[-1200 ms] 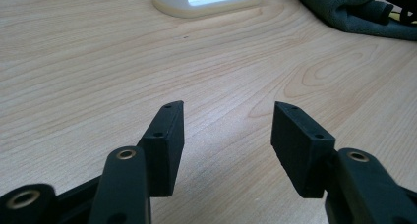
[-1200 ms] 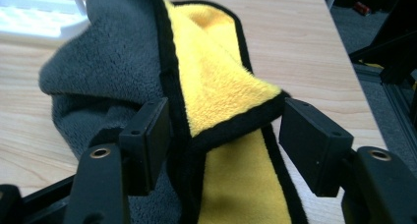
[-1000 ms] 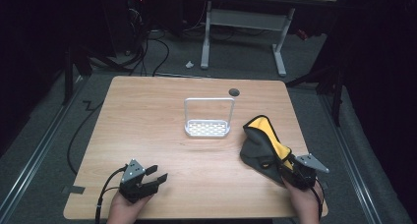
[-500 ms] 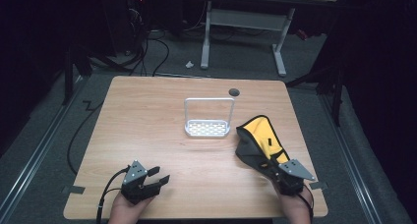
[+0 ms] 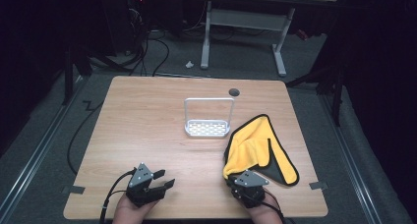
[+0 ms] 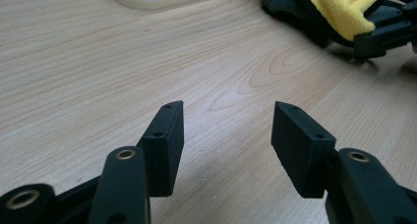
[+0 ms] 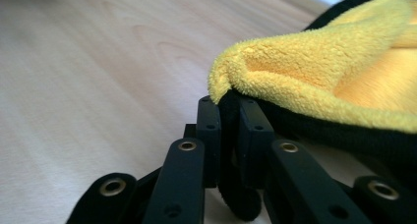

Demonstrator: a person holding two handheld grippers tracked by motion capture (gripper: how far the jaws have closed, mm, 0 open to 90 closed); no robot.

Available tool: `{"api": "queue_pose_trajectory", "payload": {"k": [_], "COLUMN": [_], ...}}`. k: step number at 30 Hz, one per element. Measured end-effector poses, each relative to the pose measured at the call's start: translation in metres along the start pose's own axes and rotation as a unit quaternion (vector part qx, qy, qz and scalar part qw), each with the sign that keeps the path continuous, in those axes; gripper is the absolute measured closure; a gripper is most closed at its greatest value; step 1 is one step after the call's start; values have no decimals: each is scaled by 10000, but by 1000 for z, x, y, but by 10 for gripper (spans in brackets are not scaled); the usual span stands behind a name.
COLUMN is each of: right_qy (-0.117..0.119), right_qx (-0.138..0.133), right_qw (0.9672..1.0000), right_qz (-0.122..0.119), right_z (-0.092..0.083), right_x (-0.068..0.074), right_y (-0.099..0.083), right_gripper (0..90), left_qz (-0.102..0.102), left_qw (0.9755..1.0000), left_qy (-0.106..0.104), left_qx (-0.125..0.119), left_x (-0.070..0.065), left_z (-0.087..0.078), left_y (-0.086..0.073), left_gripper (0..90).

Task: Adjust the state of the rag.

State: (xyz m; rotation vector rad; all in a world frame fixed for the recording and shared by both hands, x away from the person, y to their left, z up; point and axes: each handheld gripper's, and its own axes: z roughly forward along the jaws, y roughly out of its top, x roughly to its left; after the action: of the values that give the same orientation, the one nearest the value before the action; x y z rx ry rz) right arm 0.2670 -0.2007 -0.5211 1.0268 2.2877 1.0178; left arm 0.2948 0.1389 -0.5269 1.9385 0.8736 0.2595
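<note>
Light wooden counter (image 5: 147, 116), rectangular. Near its centre: white plastic perforated tray with an upright loop handle (image 5: 208, 128). At 4 o'clock from the tray, just beside it: yellow fleecy cloth with black backing and black edging (image 5: 255, 145), loosely folded, lying on the counter. Right hand-held gripper (image 7: 228, 111), at the near edge, jaws clamped on the cloth's near corner. Left hand-held gripper (image 6: 226, 130), at 7 o'clock from the tray, jaws spread, nothing between them.

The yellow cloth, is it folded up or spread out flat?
Partly folded. The yellow cloth lies doubled over itself on the table, its near corner pinched in the right gripper.
</note>
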Motion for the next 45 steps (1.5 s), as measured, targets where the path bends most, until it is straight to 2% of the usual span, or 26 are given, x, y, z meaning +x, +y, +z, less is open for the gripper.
{"api": "queue_pose_trajectory", "payload": {"k": [2, 5, 7, 11, 14, 15, 16, 18, 19, 20, 21, 22, 23, 24, 26, 28, 29, 30, 31, 32, 34, 35, 36, 38, 40, 45], "right_qy": [203, 170, 32, -118, -430, -544, -544, -836, -836, -961, -1124, -1124, -1246, -1285, -1324, -1397, -1397, -1398, -1391, -1385, -1381, -1393, -1393, -1372, -1367, -1364], "right_qx": [-153, -275, -539, -663, -793, -810, -810, -824, -824, -829, -879, -879, -894, -904, -899, -882, -882, -876, -867, -864, -845, -822, -822, -763, -737, -630], "right_qw": [9996, 9994, 9983, 9974, 9951, 9942, 9942, 9915, 9915, 9898, 9863, 9863, 9831, 9821, 9809, 9784, 9784, 9779, 9775, 9774, 9774, 9776, 9776, 9786, 9788, 9798], "right_qz": [114, 142, 222, 248, 399, 444, 444, 567, 567, 644, 829, 829, 1002, 1044, 1106, 1239, 1239, 1285, 1331, 1343, 1361, 1349, 1349, 1331, 1335, 1317], "right_z": [-6, -13, -30, -42, -56, -59, -59, -66, -66, -70, -75, -75, -80, -80, -81, -82, -82, -82, -82, -81, -81, -80, -80, -77, -76, -70], "right_x": [4, 5, 4, 1, -12, -17, -17, -31, -31, -38, -48, -48, -59, -62, -66, -75, -75, -76, -79, -80, -80, -81, -81, -82, -81, -79], "right_y": [2, 4, 7, 5, 1, -1, -1, -7, -7, -10, -14, -14, -19, -21, -23, -27, -27, -29, -30, -31, -31, -32, -32, -33, -33, -32], "right_gripper": [668, 629, 605, 601, 603, 606, 606, 609, 609, 610, 610, 610, 611, 612, 612, 614, 614, 615, 617, 620, 622, 627, 627, 634, 636, 641], "left_qz": [14, -3, 55, 169, 213, 235, 235, 354, 354, 430, 600, 600, 696, 813, 882, 1089, 1089, 1148, 1161, 1145, 1162, 1148, 1148, 1130, 1092, 969], "left_qw": [10000, 9999, 9998, 9993, 9988, 9981, 9981, 9960, 9960, 9953, 9936, 9936, 9927, 9917, 9912, 9907, 9907, 9908, 9905, 9906, 9913, 9919, 9919, 9927, 9933, 9947], "left_qy": [-43, -107, -212, -310, -431, -562, -562, -819, -819, -867, -945, -945, -975, -988, -980, -802, -802, -627, -538, -489, -421, -416, -416, -347, -342, -281], "left_qx": [16, 1, 26, 100, 86, 18, 18, -29, -29, -60, -125, -125, -155, -123, -101, 176, 176, 334, 503, 562, 452, 355, 355, 232, 177, 182], "left_x": [-3, -7, -16, -26, -36, -46, -46, -68, -68, -77, -94, -94, -104, -116, -122, -135, -135, -137, -137, -136, -131, -124, -124, -109, -103, -73], "left_z": [3, 7, 15, 25, 37, 48, 48, 71, 71, 78, 93, 93, 101, 113, 120, 140, 140, 145, 150, 151, 144, 131, 131, 104, 95, 54], "left_y": [1, 3, 9, 17, 27, 37, 37, 53, 53, 59, 71, 71, 77, 86, 90, 101, 101, 103, 104, 104, 102, 99, 99, 93, 90, 66], "left_gripper": [462, 459, 451, 450, 437, 435, 432, 412, 398, 398, 382, 373, 367, 366, 365, 370, 404, 404, 659, 769, 810, 834, 835, 836, 836, 832]}}
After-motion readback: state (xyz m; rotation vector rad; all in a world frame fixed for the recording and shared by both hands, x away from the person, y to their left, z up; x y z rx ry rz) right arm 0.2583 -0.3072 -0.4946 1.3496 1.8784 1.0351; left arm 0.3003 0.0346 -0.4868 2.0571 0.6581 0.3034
